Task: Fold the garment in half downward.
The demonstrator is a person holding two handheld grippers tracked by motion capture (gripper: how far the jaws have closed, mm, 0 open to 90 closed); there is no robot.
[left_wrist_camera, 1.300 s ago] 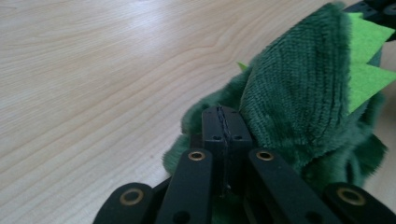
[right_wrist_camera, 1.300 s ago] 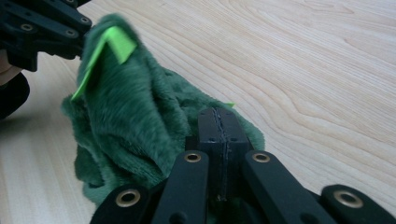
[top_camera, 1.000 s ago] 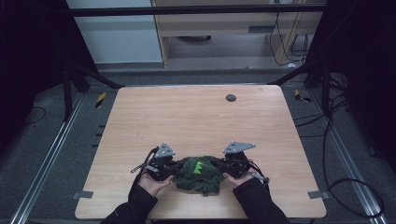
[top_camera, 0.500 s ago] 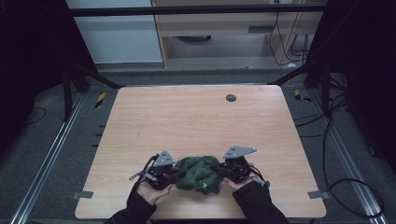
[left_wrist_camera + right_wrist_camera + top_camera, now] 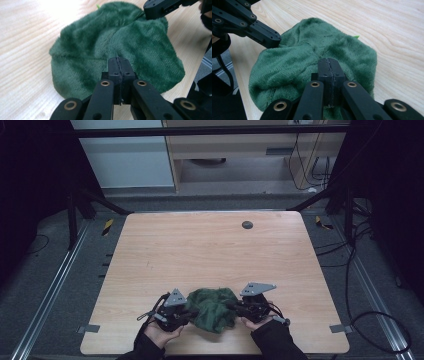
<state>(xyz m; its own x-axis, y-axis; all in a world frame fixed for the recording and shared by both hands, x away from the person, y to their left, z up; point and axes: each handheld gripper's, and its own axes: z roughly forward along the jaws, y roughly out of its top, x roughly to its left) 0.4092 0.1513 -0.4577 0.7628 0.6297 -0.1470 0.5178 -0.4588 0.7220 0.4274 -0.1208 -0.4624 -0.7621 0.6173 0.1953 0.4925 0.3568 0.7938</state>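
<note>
A dark green plush cloth (image 5: 212,307) lies bunched near the table's front edge, between both grippers. My left gripper (image 5: 189,314) is at its left side, jaws shut, tips pinching the fabric where folds run together (image 5: 119,60). My right gripper (image 5: 234,308) is shut on the cloth's right side in the same way (image 5: 329,61). The cloth (image 5: 100,42) spreads beyond the left jaws, with the right gripper (image 5: 162,7) at its far edge. In the right gripper view the cloth (image 5: 312,47) mounds up and the left gripper (image 5: 269,37) bites its far side. A small bright green bit (image 5: 356,37) peeks from the cloth's edge.
The wooden table (image 5: 200,250) stretches bare beyond the cloth, with a dark round grommet (image 5: 247,224) near its far side. Grey tape tabs mark the front corners (image 5: 88,328) (image 5: 339,328). The person's hands sit right at the front edge.
The left gripper has moved right, toward the right one. The cloth between them has bunched into a tighter mound, and its light green mark has dropped out of the high view.
</note>
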